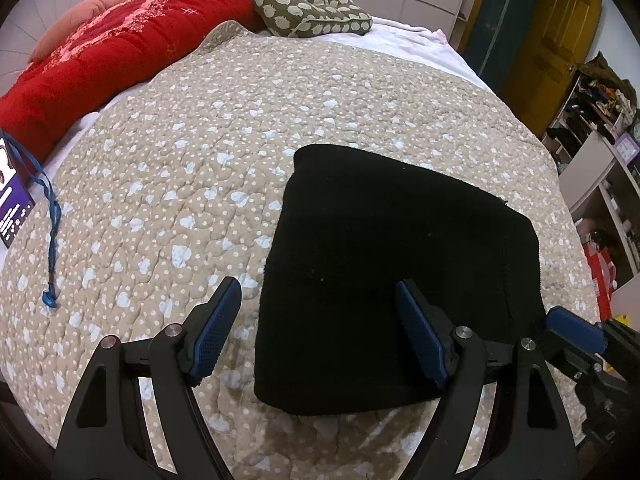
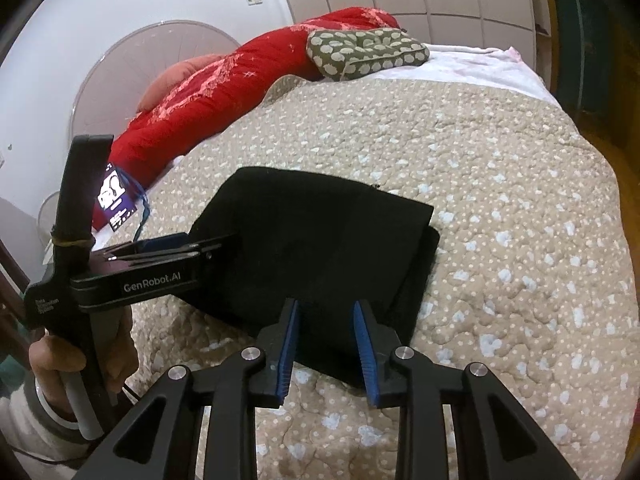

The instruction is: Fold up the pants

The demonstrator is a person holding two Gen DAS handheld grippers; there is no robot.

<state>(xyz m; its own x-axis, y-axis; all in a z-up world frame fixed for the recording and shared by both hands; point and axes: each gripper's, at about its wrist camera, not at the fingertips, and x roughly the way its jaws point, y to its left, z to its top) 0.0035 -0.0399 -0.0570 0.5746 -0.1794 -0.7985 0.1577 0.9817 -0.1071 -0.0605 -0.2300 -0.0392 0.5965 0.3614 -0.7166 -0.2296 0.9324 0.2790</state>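
Observation:
The black pants [image 1: 392, 264] lie folded into a compact rectangle on the beige quilt [image 1: 180, 168]; they also show in the right wrist view [image 2: 320, 240]. My left gripper [image 1: 320, 300] is open wide and empty, hovering over the pants' near left edge. My right gripper [image 2: 326, 312] is open and empty, just above the pants' near edge. Its blue fingertip [image 1: 572, 328] shows at the right in the left wrist view. The left gripper's body [image 2: 152, 264] shows side-on at the pants' left end.
A red duvet [image 1: 100, 52] and a green patterned pillow [image 1: 312, 8] lie at the bed's far side. A purple card on a blue lanyard [image 1: 50, 216] lies at the left. Shelves [image 1: 600, 152] stand past the bed's right edge.

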